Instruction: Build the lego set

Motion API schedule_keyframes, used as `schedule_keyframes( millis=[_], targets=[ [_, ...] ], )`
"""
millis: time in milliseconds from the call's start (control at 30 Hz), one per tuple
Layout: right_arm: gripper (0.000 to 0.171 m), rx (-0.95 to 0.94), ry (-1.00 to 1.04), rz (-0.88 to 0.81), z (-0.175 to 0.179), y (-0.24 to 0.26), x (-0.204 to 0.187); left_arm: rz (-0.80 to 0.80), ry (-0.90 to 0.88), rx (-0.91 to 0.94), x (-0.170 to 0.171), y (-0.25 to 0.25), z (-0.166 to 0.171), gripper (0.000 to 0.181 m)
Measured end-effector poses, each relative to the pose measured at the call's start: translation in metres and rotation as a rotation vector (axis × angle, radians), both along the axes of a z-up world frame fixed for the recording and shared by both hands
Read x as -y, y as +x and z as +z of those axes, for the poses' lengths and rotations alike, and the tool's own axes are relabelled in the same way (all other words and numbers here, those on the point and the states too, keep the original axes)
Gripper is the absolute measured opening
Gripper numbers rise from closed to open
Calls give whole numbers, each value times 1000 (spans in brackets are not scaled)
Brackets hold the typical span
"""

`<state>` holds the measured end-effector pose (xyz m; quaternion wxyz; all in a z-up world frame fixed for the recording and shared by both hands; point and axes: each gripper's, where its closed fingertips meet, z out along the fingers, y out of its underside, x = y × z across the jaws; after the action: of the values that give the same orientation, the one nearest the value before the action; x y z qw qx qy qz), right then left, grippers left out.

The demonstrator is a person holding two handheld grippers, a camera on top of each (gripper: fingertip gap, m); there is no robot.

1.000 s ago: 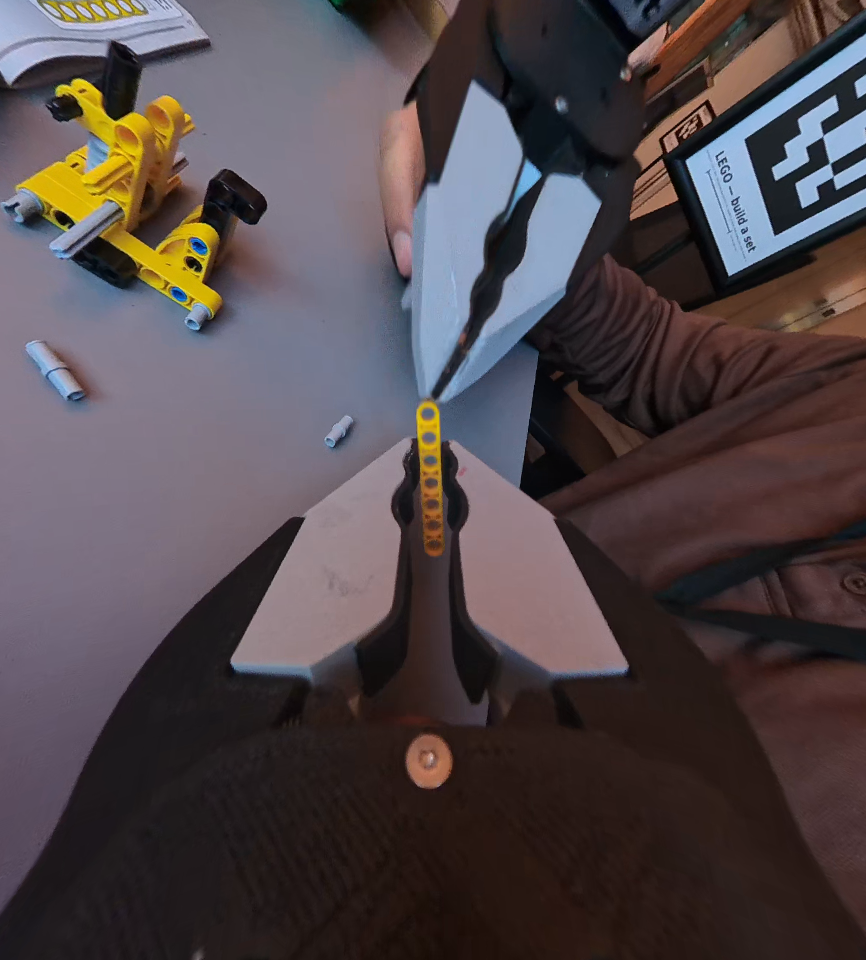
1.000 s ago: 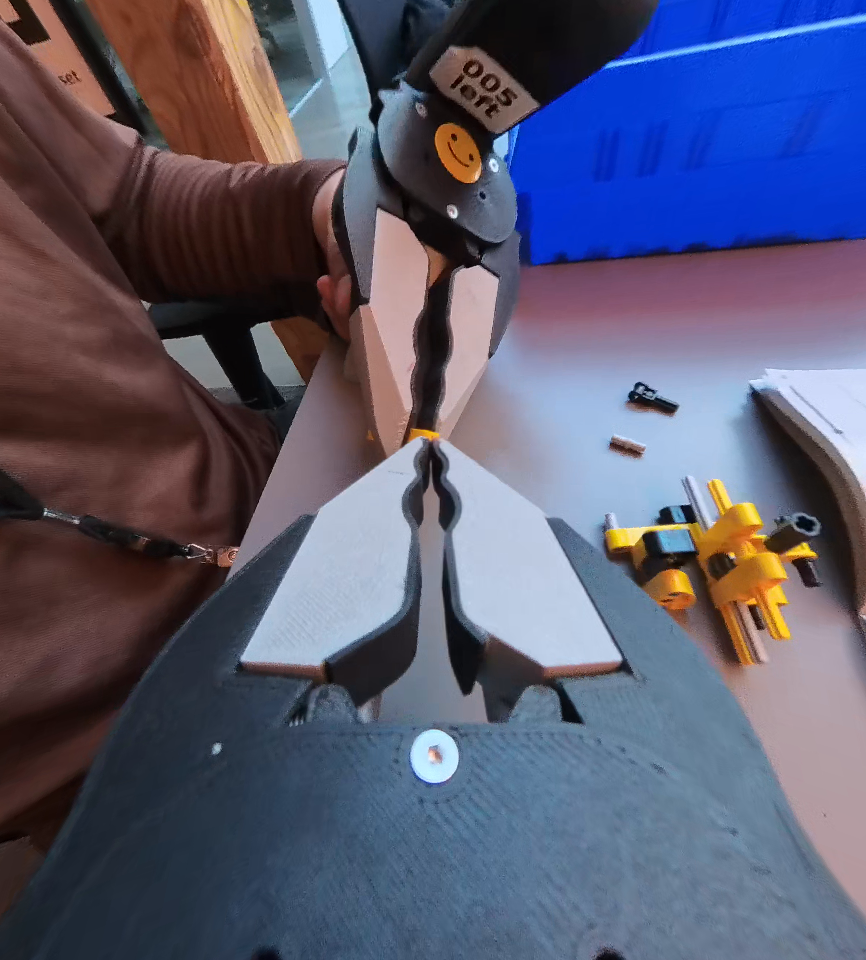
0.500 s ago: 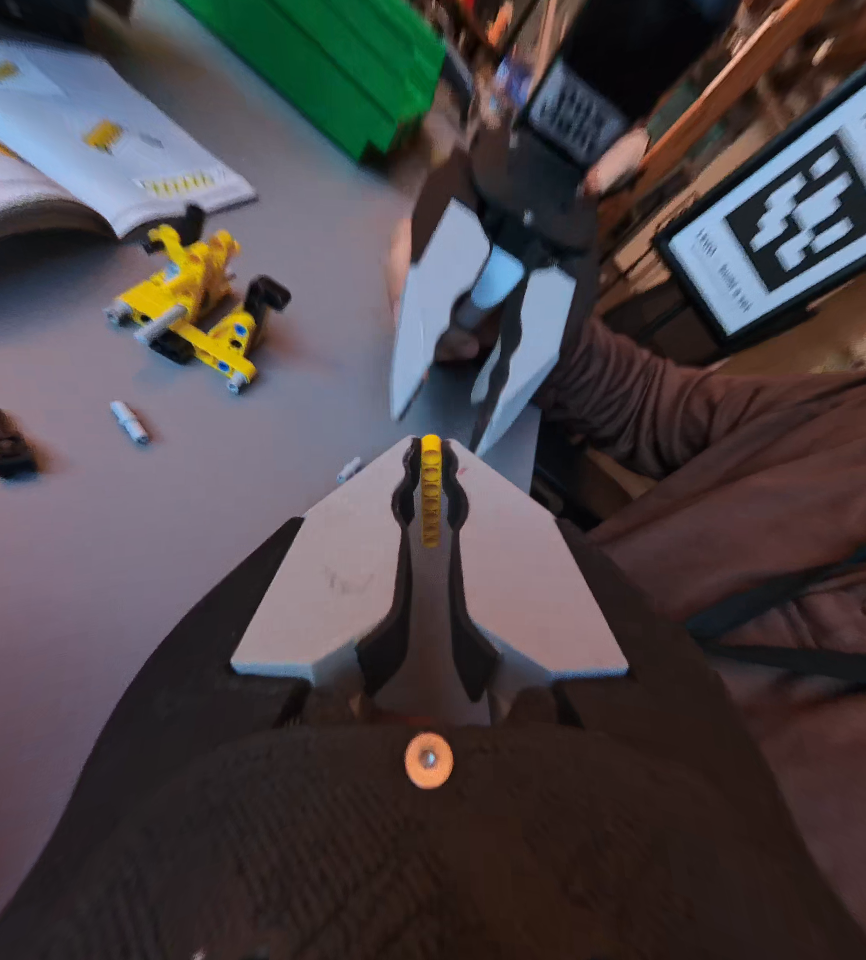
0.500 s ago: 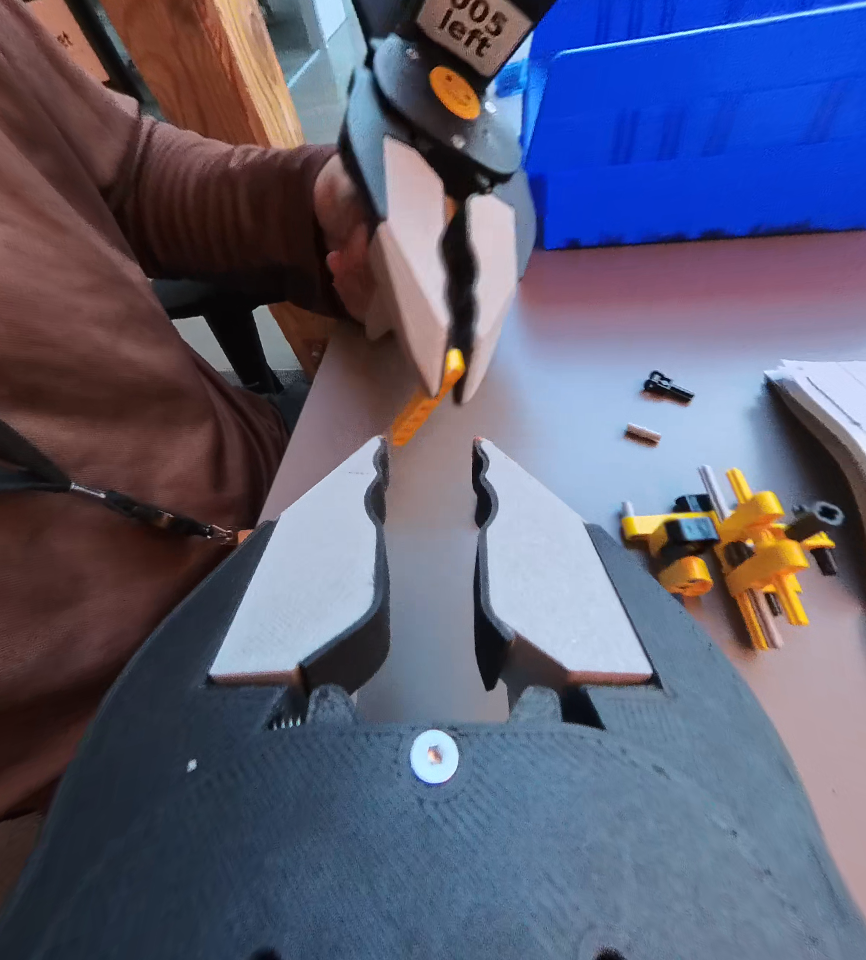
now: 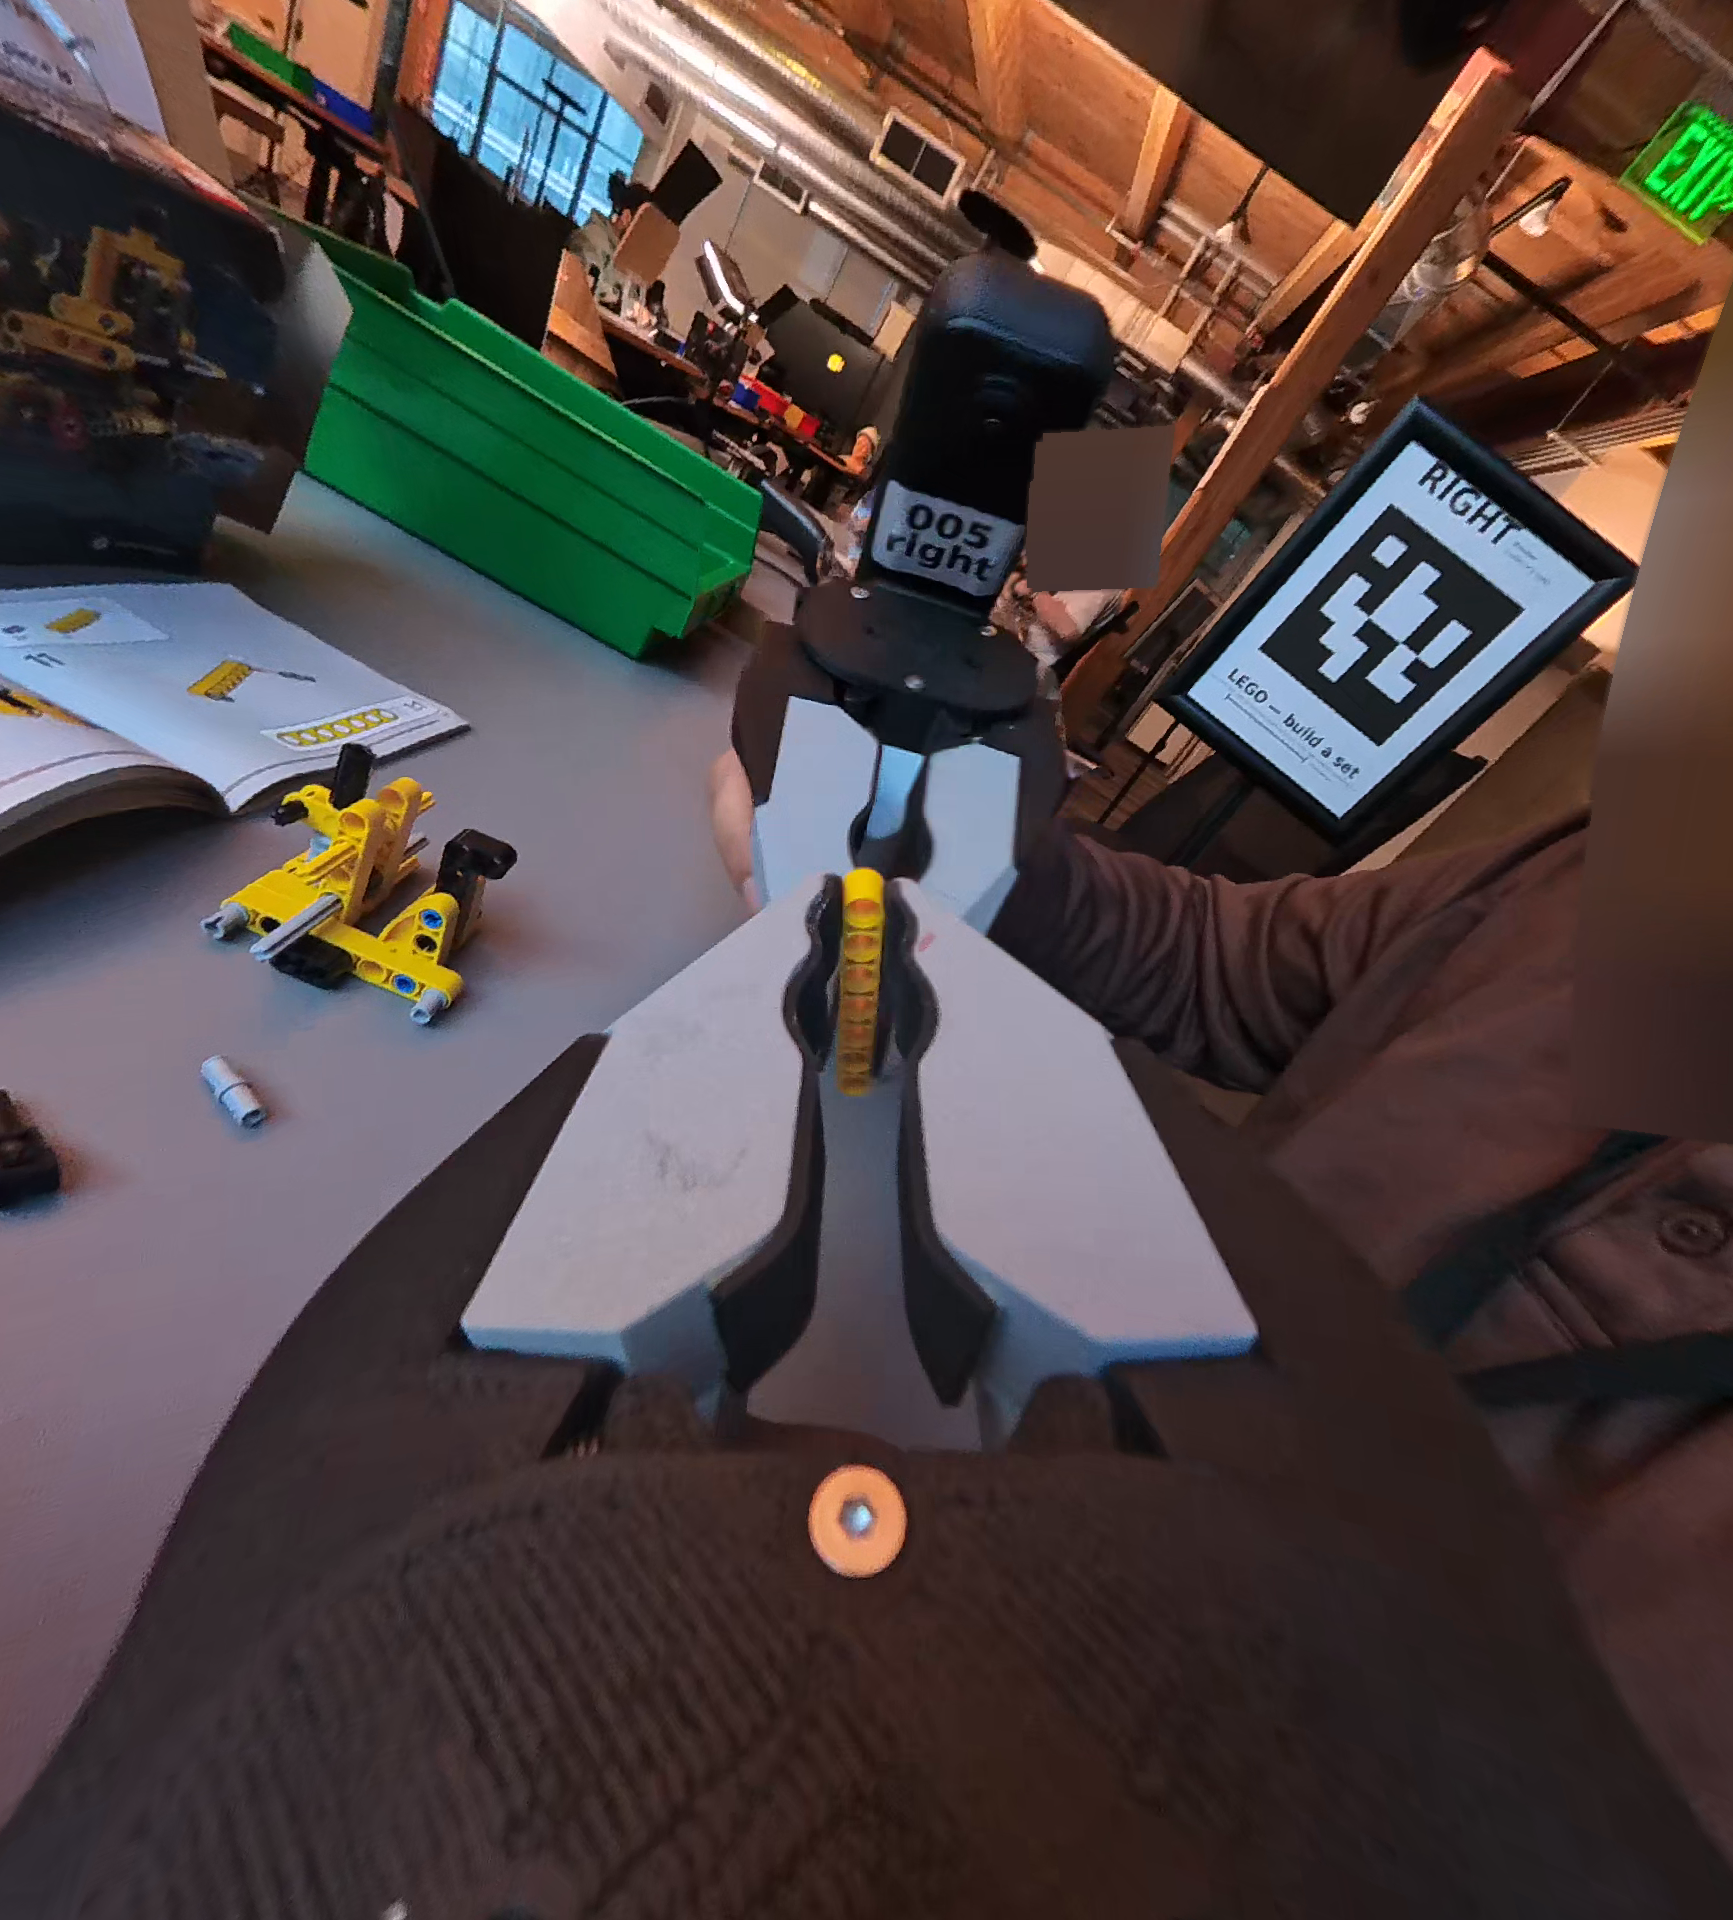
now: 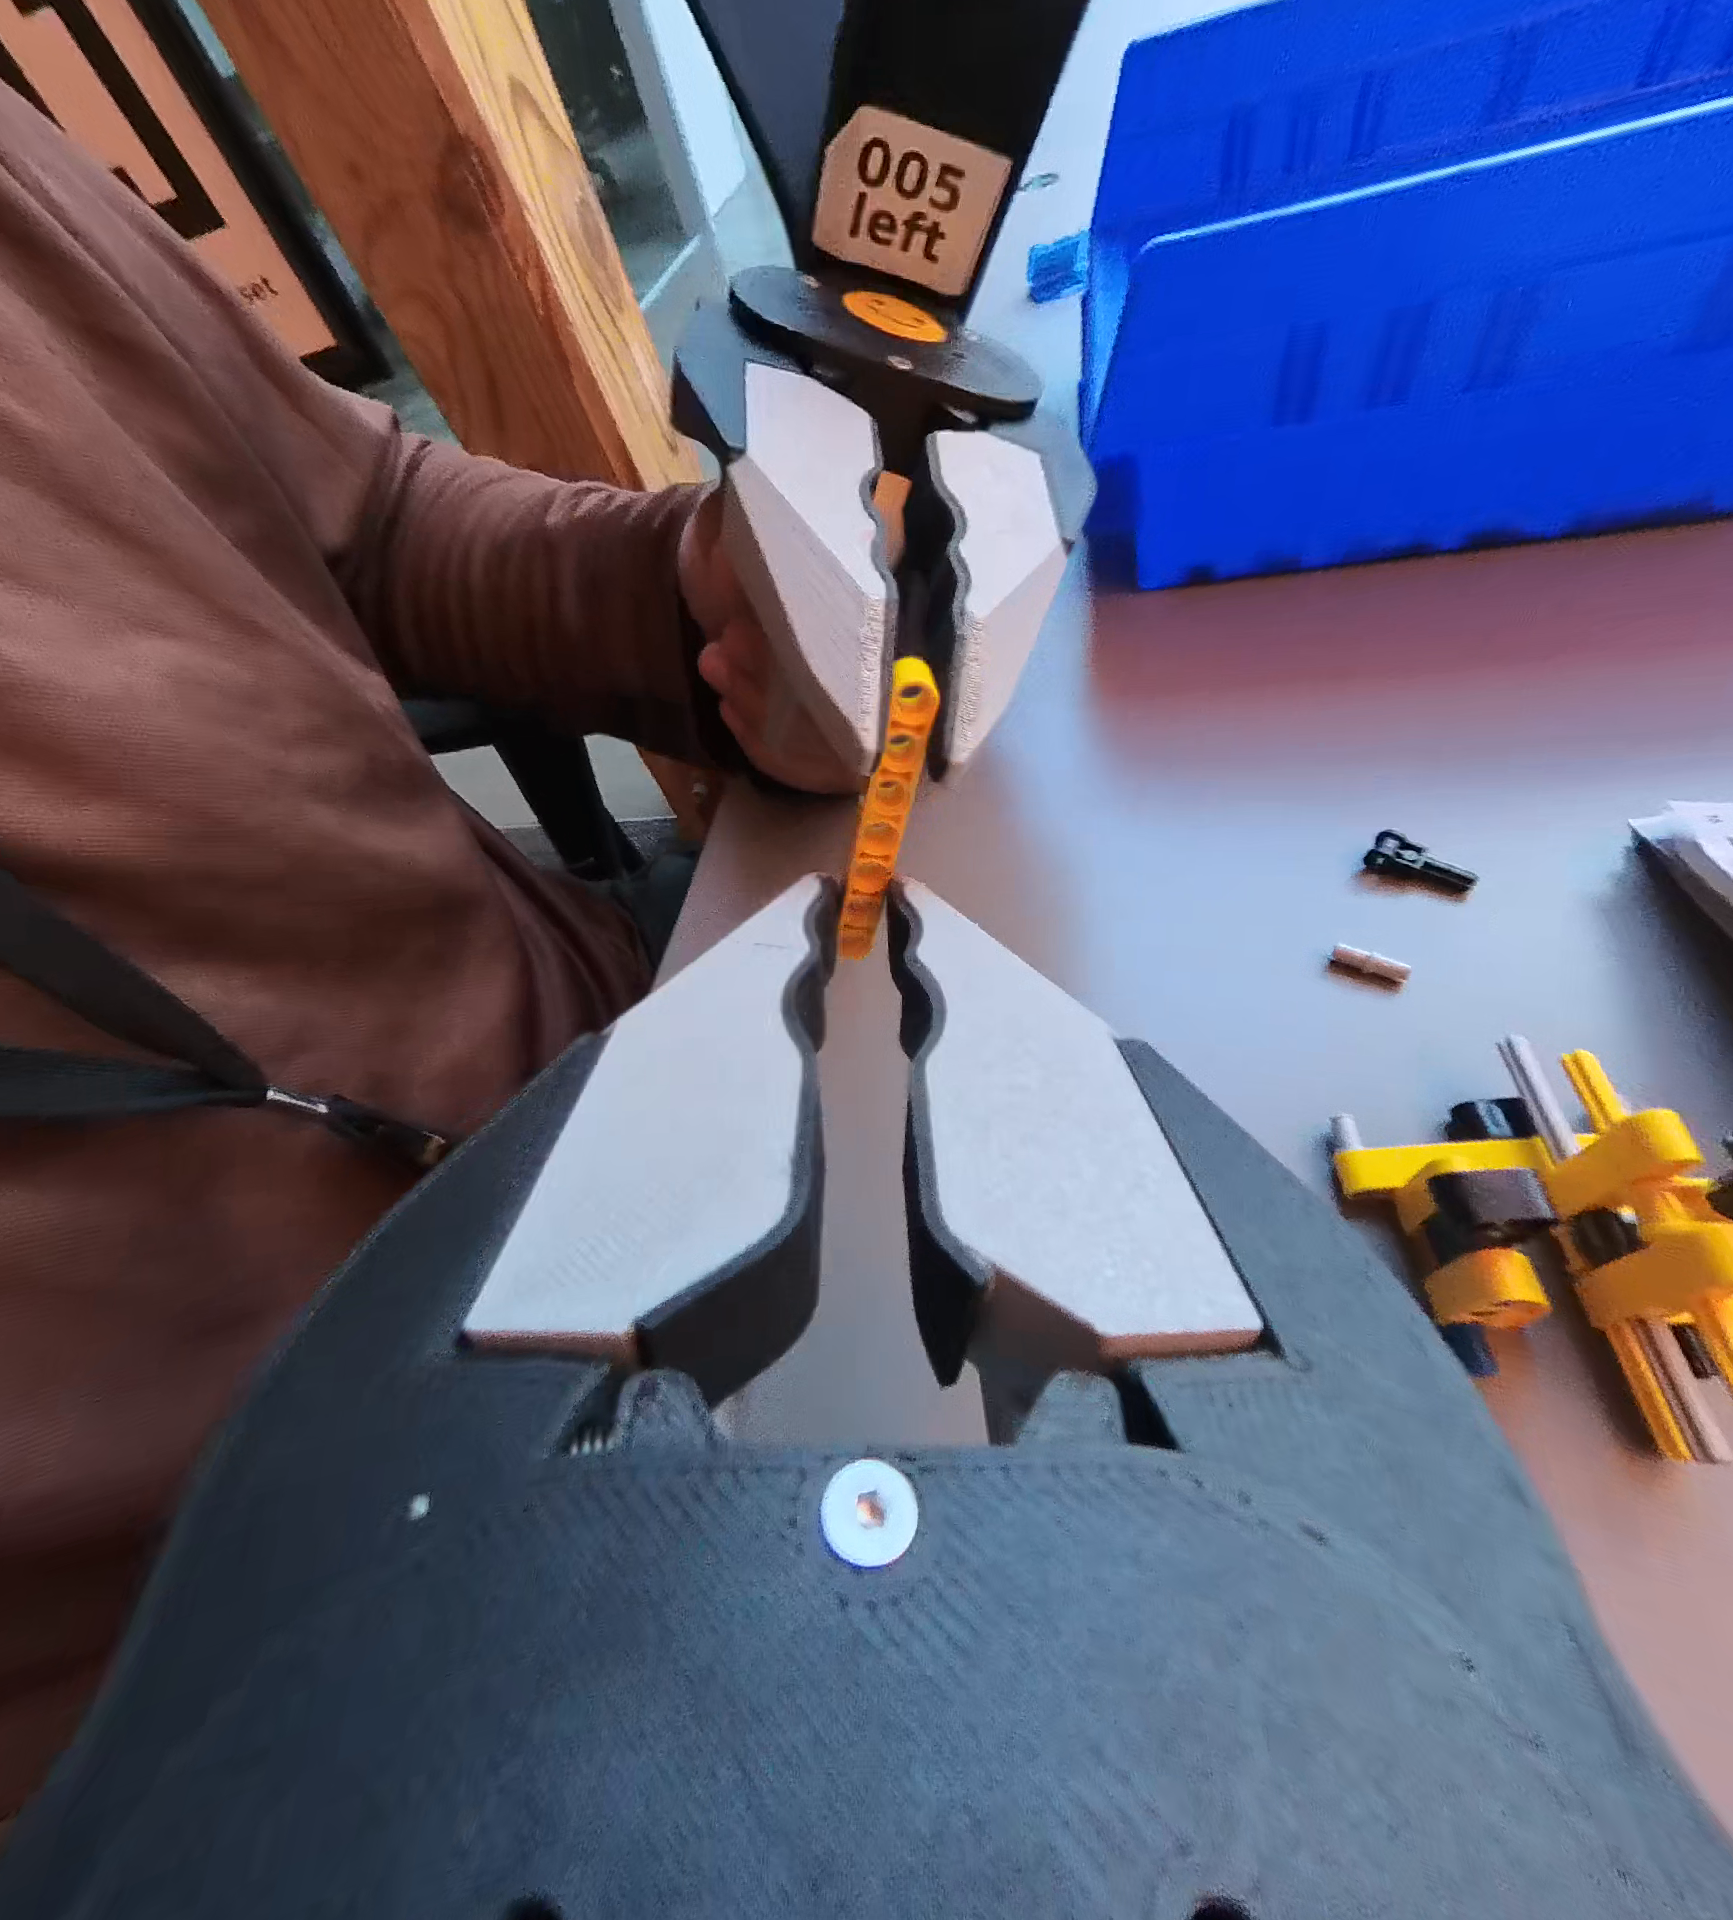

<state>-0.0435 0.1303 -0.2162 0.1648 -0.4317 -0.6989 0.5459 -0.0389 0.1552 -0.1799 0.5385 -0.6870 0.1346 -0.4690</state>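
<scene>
A yellow beam [image 5: 860, 982] is clamped between the narrowed jaws of the left gripper [image 5: 860, 904], above the table [image 5: 166, 1299]. Its far end lies between the right gripper's [image 6: 857, 909] tips; contact cannot be told. The yellow assembly [image 5: 348, 904] at ten o'clock is partly cut off in the right view.

Grey table [image 5: 93, 1351], timber beams and posts [image 5: 1361, 281], tall windows [image 5: 519, 114], green exit sign [image 5: 1695, 171]
</scene>
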Motion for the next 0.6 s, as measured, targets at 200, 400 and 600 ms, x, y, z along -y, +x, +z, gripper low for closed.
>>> schedule_keyframes(
  millis=[200, 400, 600],
  targets=[
    [4, -2, 16, -34, -1, -1, -8, -18, -29, 19, 0, 1, -2, 7],
    [4, -1, -33, -37, 3, -2, -7, -12, -29, 26, 0, 0, -2, 6],
    [4, -15, -71, -46, 7, -4, -7, -11, -33, 22, 0, 1, -2, 6]
  ],
)
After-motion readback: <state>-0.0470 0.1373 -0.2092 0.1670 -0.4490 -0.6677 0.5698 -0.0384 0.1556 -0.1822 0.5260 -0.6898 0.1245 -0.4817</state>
